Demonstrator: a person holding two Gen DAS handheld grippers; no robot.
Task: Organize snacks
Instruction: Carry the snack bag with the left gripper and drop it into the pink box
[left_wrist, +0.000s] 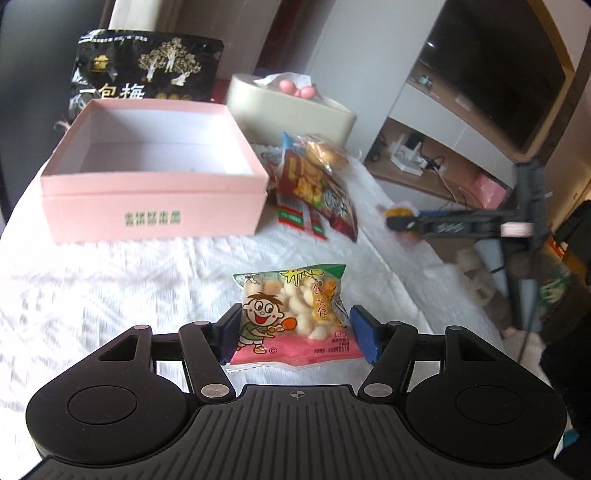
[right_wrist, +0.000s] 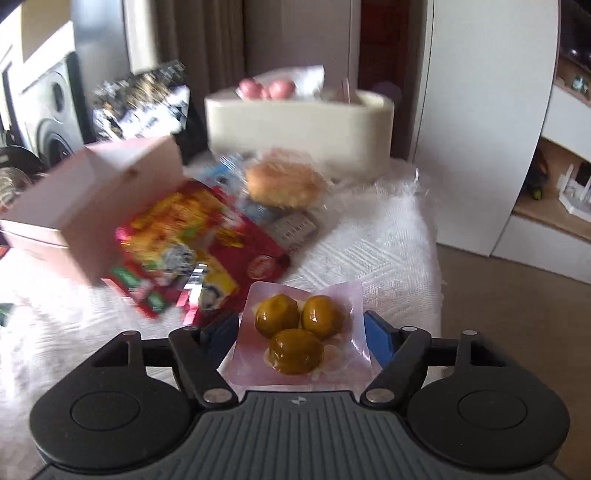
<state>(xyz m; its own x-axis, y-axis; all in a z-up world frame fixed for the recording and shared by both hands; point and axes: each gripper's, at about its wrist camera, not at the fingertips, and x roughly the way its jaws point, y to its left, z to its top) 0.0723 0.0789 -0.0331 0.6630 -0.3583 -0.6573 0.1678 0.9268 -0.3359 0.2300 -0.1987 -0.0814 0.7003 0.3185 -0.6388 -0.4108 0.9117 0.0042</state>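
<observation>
My left gripper (left_wrist: 293, 332) is shut on a small cartoon-boy bag of round white biscuits (left_wrist: 291, 317), held above the white cloth. An open, empty pink box (left_wrist: 155, 195) stands ahead to the left. My right gripper (right_wrist: 301, 332) is shut on a clear pink pack of three brown-yellow balls (right_wrist: 295, 336). It also shows in the left wrist view (left_wrist: 402, 221), out over the table's right edge. A pile of snacks lies beside the box: red bags (left_wrist: 314, 188) (right_wrist: 192, 236) and a wrapped bun (left_wrist: 328, 153) (right_wrist: 282, 184). The pink box (right_wrist: 74, 210) is at the left in the right wrist view.
A large black snack bag (left_wrist: 144, 74) stands behind the box. A cream tissue holder (left_wrist: 288, 107) (right_wrist: 299, 125) with pink balls sits at the back. The white-clothed table (left_wrist: 110, 288) ends at the right; a tripod (left_wrist: 524, 206) and TV shelves stand beyond it.
</observation>
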